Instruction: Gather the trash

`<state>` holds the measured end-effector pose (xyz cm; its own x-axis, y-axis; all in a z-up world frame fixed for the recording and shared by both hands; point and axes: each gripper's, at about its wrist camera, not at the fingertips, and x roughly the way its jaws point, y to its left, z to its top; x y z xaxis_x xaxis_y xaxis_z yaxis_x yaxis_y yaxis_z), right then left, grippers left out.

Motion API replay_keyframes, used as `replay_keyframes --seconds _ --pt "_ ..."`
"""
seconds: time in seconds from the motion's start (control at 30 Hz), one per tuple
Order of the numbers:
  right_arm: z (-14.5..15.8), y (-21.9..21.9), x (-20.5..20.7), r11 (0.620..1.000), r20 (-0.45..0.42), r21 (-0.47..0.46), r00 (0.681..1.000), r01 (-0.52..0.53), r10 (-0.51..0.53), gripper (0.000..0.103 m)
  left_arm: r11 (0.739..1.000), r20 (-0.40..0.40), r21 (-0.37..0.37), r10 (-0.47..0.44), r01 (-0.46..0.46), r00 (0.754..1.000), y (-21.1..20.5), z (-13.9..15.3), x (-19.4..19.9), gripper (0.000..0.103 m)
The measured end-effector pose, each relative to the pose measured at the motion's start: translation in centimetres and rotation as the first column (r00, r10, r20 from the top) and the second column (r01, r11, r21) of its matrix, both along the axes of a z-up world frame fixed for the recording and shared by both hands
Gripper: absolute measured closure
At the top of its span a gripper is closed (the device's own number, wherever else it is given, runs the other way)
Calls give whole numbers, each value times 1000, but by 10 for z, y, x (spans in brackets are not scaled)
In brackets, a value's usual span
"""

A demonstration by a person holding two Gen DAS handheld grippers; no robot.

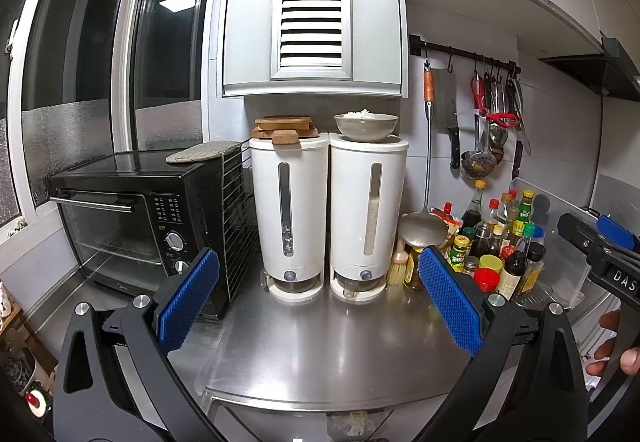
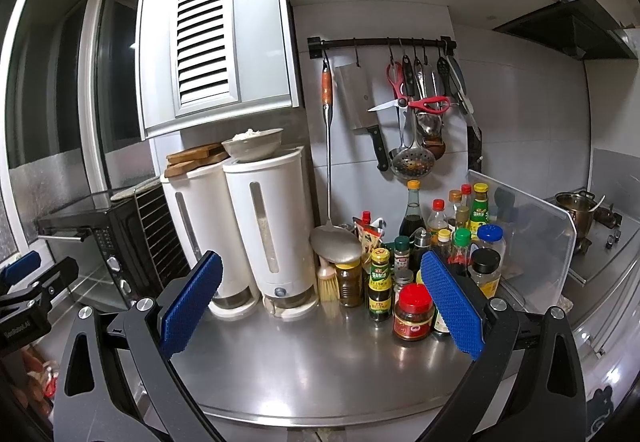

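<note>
Both grippers hover over the steel worktop (image 1: 320, 342), left gripper (image 1: 318, 298) and right gripper (image 2: 322, 294) with jaws wide apart, empty. Crumpled white trash (image 1: 354, 424) lies below the worktop's front edge.

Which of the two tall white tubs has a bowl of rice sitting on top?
The right-hand white dispenser, nearest the sauce bottles, carries the rice bowl. The left dispenser holds wooden boards instead.
</note>
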<state>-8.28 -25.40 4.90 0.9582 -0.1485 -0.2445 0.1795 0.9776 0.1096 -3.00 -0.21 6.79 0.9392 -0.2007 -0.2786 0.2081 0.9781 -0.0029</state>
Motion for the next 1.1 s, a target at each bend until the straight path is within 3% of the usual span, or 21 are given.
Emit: replay_keyframes --seconds 0.57,0.77,1.1 --pt "-2 -1 3 1000 -6 0 1000 3 -3 3 999 -38 -45 -21 19 999 5 -2 6 8" --pt "-3 -2 6 1000 -15 0 1000 0 0 3 999 -38 38 16 -14 999 -4 -4 5 8" --pt "-6 -2 6 1000 -24 -2 1000 -9 9 3 1000 -44 -9 -3 3 999 4 -5 4 8"
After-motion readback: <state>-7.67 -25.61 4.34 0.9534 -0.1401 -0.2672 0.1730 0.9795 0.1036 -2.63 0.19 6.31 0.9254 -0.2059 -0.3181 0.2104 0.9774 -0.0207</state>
